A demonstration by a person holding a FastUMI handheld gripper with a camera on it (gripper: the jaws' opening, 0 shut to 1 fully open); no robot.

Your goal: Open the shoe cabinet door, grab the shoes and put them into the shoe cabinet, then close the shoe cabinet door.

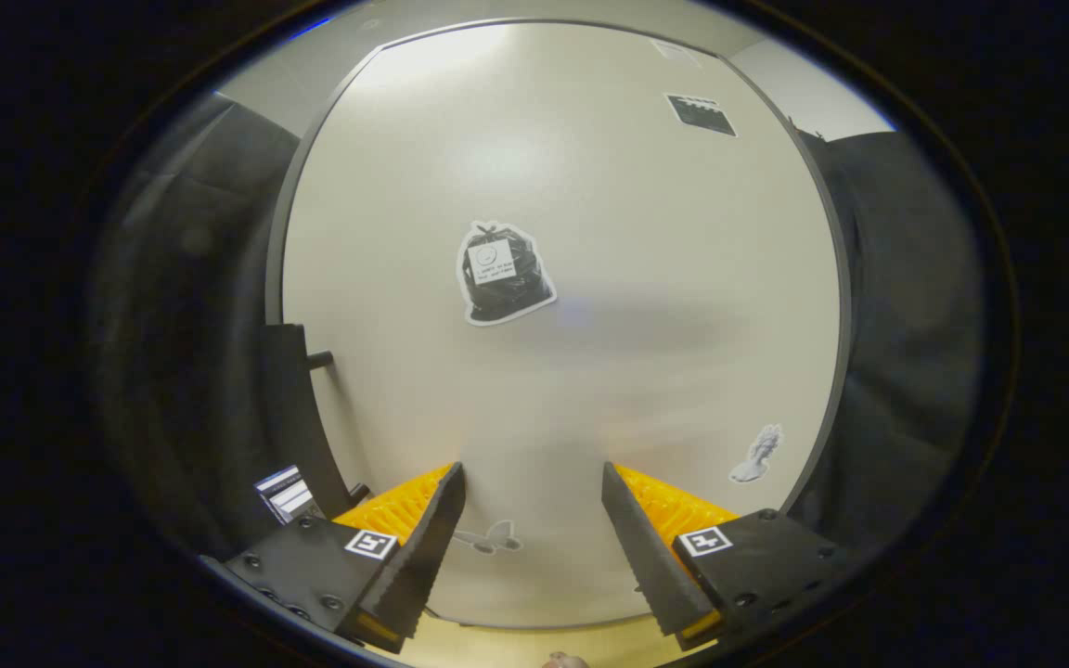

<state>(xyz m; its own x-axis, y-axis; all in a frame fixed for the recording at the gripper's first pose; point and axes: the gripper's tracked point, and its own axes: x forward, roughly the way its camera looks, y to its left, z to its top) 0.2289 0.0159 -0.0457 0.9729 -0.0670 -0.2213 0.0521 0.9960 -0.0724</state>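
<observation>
The shoe cabinet door (590,353) is a pale flat panel with a dark rim, standing close ahead of me and facing me squarely. It carries stickers: a black bag picture (502,274) in the middle and a small dark one (701,114) higher up to the right. A dark bar handle (291,417) runs along the door's left edge on two short pegs. My gripper (532,473) is open, with nothing between its fingers. It points at the lower middle of the door, right of the handle.
Black cloth (182,306) hangs on both sides of the cabinet. A strip of light wooden floor (516,642) lies below the door, under the fingers. A small striped card (284,492) sits by the handle's lower end.
</observation>
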